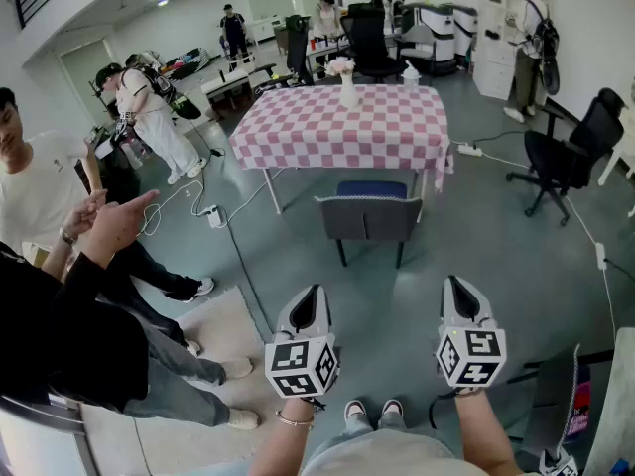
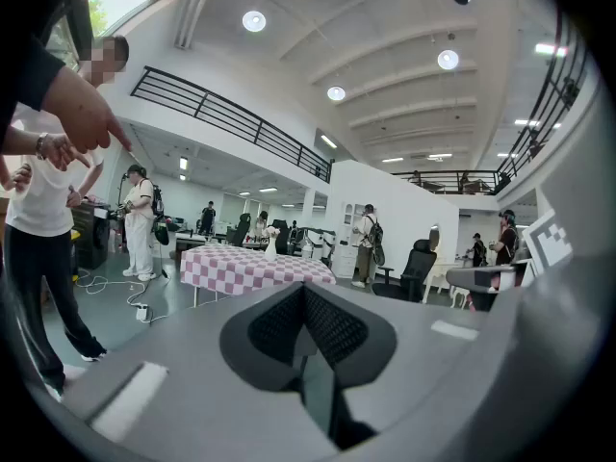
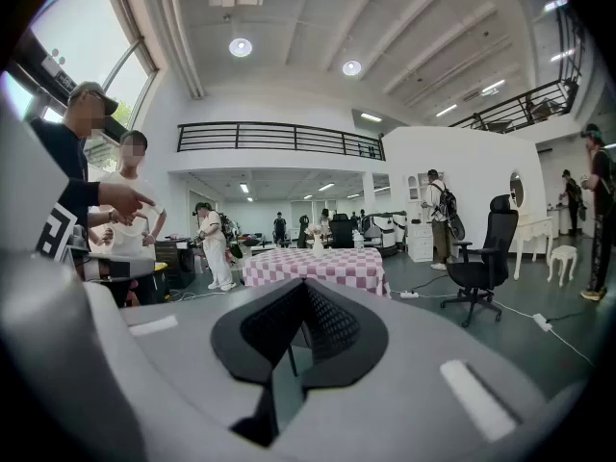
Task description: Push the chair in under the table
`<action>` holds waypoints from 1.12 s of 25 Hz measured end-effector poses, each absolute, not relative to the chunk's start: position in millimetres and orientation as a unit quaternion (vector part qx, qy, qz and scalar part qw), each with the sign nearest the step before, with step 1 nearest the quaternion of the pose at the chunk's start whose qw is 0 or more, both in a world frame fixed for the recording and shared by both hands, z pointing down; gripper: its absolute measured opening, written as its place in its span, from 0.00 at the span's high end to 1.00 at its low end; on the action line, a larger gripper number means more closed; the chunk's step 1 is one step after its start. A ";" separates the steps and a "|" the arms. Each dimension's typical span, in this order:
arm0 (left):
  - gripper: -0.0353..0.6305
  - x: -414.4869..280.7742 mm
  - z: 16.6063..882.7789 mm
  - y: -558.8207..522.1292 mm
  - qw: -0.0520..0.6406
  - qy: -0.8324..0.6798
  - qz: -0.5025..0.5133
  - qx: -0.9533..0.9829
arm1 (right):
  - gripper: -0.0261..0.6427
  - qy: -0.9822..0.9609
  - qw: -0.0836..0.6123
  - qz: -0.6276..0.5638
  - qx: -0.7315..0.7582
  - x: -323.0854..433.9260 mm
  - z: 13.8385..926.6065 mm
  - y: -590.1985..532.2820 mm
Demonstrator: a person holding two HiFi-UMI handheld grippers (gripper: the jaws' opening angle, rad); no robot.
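Closed grippers [image 1: 314, 296] [image 1: 456, 286], chair [image 1: 369, 216] well ahead

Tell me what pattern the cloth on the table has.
The tablecloth is checked in pink and white. It shows best in the head view.

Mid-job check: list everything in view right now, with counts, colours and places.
table: one, pink-and-white checked cloth, middle of the room.
vase: one, white, with flowers, on the table's far side.
chair: one, grey back, blue seat, at the table's near side.
office chairs: two, black, one right of the table, one behind it.
power strip: one, white, on the floor right of the table.
people: several, standing around the room, nearest at left.
left gripper: one, grey, shut, empty, near foreground.
right gripper: one, grey, shut, empty, beside it.
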State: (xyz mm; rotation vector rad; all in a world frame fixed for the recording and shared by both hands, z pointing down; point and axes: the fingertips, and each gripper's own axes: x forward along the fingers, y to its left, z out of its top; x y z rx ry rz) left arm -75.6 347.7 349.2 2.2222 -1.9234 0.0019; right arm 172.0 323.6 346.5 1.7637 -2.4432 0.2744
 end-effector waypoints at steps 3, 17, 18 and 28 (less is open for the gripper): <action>0.94 -75.0 350.7 347.3 0.101 -0.652 0.000 0.752 | 0.95 -0.805 0.058 0.089 0.584 173.6 347.7 323.0; 0.94 -69.9 353.7 349.6 0.104 -0.652 0.006 0.751 | 0.94 -0.807 0.029 0.118 0.577 179.4 355.1 323.6; 0.94 -69.6 353.6 349.2 0.104 -0.651 0.006 0.752 | 0.94 -0.810 0.029 0.117 0.574 178.4 355.3 323.8; 0.80 -65.6 349.1 343.9 0.106 -0.648 -0.005 0.754 | 0.83 -0.813 0.023 0.113 0.570 179.0 349.6 320.3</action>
